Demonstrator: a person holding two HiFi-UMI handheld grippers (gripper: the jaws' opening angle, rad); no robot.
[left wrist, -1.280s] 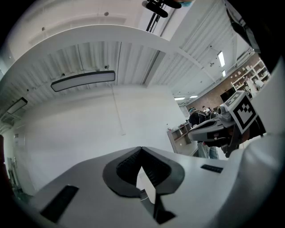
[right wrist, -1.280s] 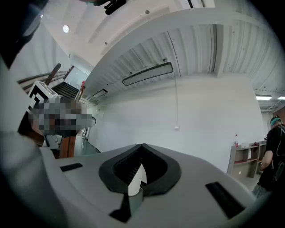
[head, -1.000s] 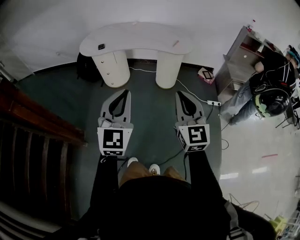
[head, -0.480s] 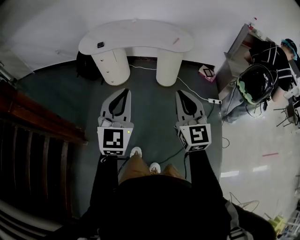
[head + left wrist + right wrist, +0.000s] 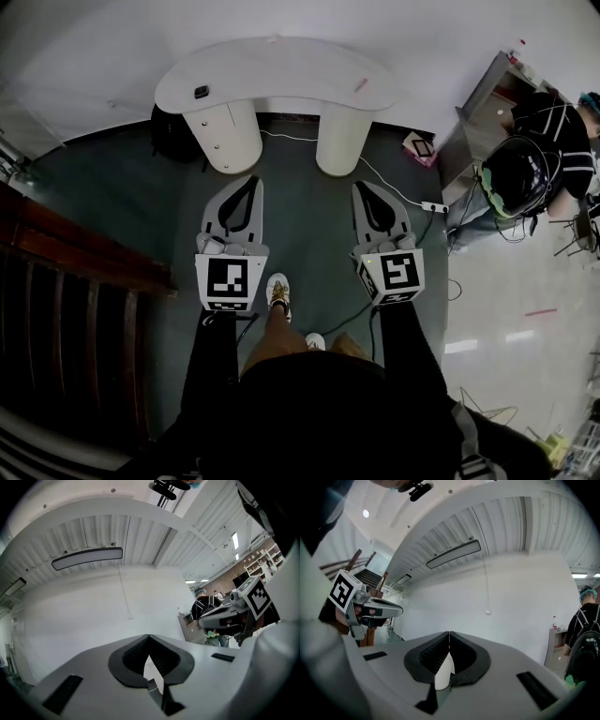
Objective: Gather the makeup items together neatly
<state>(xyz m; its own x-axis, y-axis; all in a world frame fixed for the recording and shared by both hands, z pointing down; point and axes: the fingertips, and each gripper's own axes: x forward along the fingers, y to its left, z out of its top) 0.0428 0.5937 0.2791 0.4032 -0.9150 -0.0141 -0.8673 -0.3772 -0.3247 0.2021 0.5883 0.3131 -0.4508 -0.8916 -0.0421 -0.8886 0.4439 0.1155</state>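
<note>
**Change since the earlier frame:** A light shoe [image 5: 277, 291] now shows stepped forward on the floor, short of the counter [image 5: 272, 70]. The bystander [image 5: 534, 159] off the counter's right end has shifted position. Both claws keep the same forward carry.

**Task items:** A small dark item [image 5: 202, 92] lies on the counter's left end. A slim pink item [image 5: 361, 85] lies near its right end, well apart from the first. Both are too small to identify further. Judged from this spread, no gathering has begun.

**Placement:** The claws are held level and side by side, pointing at the counter but well short of it. This reads as a carrying posture during the approach, not a reach.

**Left claw** [image 5: 251, 183]**:** The jaws are together, tips meeting. Nothing sits between them; only wall and floor show through the gap behind the pads.

**Right claw** [image 5: 362, 187]**:** The jaws are fully together and empty, touching nothing.

**Surroundings:** A power strip [image 5: 430, 205] and its cable lie on the floor right of the counter's base.
</note>
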